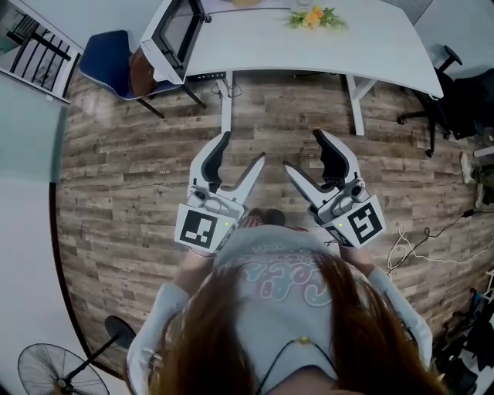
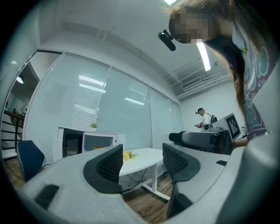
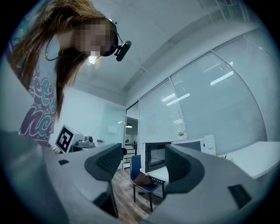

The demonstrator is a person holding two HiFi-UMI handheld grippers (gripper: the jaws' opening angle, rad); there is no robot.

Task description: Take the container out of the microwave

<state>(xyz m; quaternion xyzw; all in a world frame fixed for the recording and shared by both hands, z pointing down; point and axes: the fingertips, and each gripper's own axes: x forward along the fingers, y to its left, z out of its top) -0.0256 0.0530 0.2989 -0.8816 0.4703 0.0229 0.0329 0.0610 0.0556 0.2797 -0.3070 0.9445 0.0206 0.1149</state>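
The white microwave (image 1: 174, 32) stands on the left end of the white table (image 1: 255, 46), its door swung open. In the left gripper view the microwave (image 2: 87, 142) shows a dark opening, and a small orange shape sits behind the door glass; I cannot tell if this is the container. The right gripper view shows the microwave (image 3: 177, 154) far off, with a dark cavity. My left gripper (image 1: 241, 158) and right gripper (image 1: 303, 153) are held side by side at waist height over the wood floor, well short of the table. Both are open and empty.
A blue chair (image 1: 116, 62) holding a brown bag stands left of the table. Yellow flowers (image 1: 312, 17) lie on the tabletop. A black office chair (image 1: 451, 96) and floor cables (image 1: 417, 243) are at the right, and a fan (image 1: 58, 370) at the lower left. Another person (image 2: 202, 118) stands far off.
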